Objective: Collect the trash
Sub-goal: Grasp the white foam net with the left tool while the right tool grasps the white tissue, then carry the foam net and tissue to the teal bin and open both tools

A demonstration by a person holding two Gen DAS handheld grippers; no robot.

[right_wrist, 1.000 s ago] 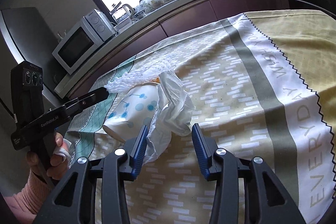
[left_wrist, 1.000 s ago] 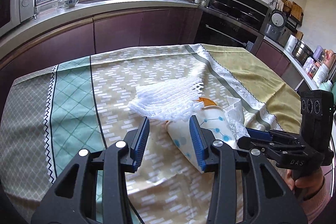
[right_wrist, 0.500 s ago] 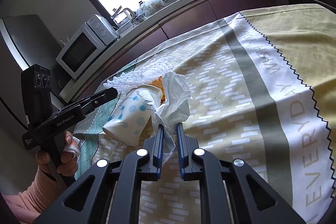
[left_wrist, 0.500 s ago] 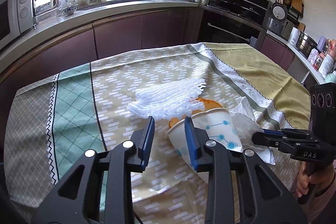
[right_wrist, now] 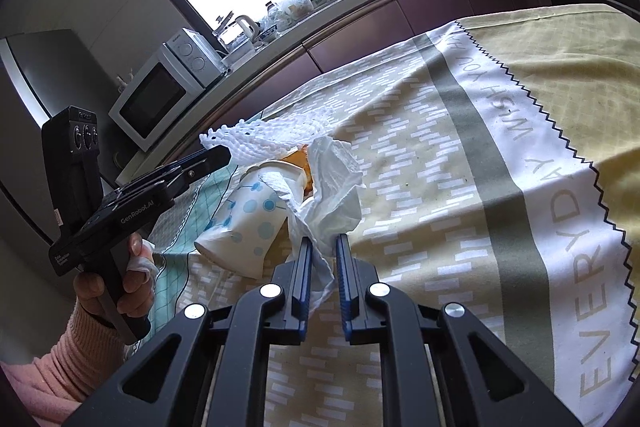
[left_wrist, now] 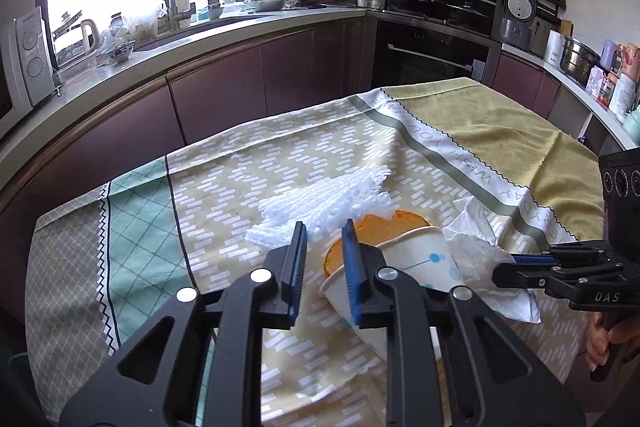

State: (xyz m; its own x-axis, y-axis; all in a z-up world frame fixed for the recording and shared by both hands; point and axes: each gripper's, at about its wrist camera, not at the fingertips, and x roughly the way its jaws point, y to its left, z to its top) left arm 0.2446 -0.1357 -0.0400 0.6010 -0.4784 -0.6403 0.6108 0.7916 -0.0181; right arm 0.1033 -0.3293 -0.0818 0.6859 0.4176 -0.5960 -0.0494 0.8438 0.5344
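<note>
A white foam net (left_wrist: 328, 199) lies on the tablecloth. Just right of it a paper cup (left_wrist: 420, 259) with blue dots rests on its side, with orange peel (left_wrist: 372, 227) at its mouth. My left gripper (left_wrist: 324, 227) is closing, and the net's near edge sits between its fingertips with a gap still showing. Its right finger overlaps the cup. In the right wrist view my right gripper (right_wrist: 322, 241) is shut on a crumpled white tissue (right_wrist: 336, 183) that leans against the cup (right_wrist: 244, 215). The left gripper (right_wrist: 218, 155) has its tip at the net (right_wrist: 272, 135).
The patterned tablecloth (left_wrist: 248, 163) covers the table, and its far edge drops toward dark cabinets. A counter behind carries a microwave (right_wrist: 156, 99), a kettle and dishes. An oven (left_wrist: 432, 27) stands at the back right. A hand in a pink sleeve (right_wrist: 80, 351) holds the left gripper.
My right jaws have shut on the tissue. My left jaws have narrowed a lot and rolled slightly, now standing at the net's edge beside the cup.
</note>
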